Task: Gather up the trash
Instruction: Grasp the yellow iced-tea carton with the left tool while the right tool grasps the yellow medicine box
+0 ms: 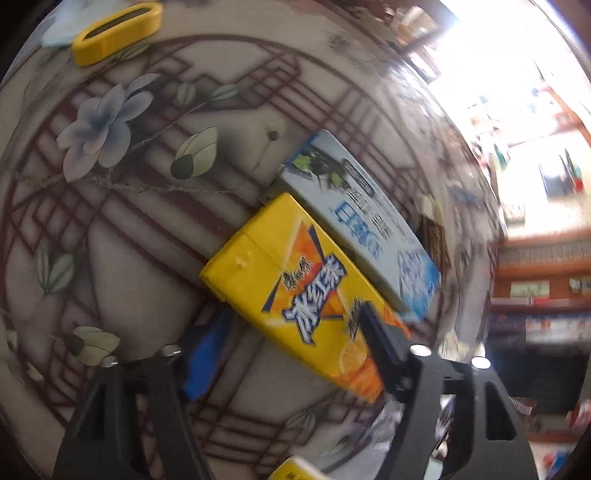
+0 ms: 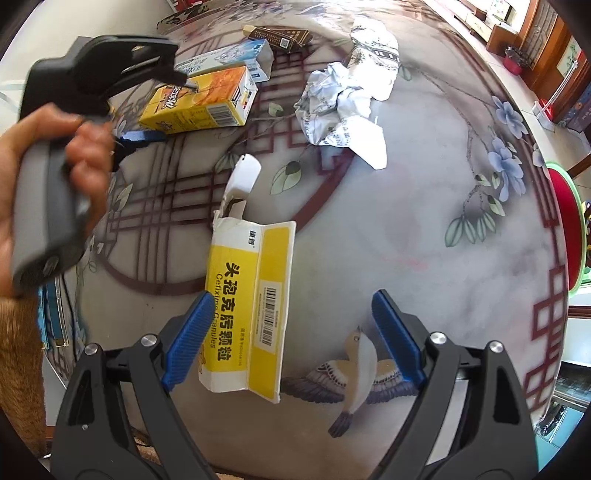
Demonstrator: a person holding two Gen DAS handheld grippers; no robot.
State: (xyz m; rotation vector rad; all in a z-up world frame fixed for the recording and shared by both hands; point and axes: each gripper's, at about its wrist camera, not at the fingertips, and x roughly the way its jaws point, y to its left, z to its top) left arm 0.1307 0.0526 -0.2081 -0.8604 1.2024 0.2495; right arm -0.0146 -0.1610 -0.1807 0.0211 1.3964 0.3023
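Observation:
A yellow iced-tea carton (image 1: 295, 280) lies on the patterned table, with a light-blue carton (image 1: 362, 218) touching its far side. My left gripper (image 1: 284, 332) is open, its fingers on either side of the yellow carton's near end; the right wrist view shows it too (image 2: 147, 110), around that carton (image 2: 199, 99). My right gripper (image 2: 295, 332) is open and empty. A torn yellow-and-white medicine box (image 2: 247, 306) lies flat between its fingers, close to the left pad (image 2: 186, 336). Crumpled white paper (image 2: 340, 107) and a brown carton (image 2: 280, 37) lie farther off.
A yellow oval ring (image 1: 118, 31) lies at the table's far edge in the left wrist view. A red round stool (image 2: 567, 225) stands beyond the table's right edge. The table (image 2: 424, 240) has a flower-and-lattice print.

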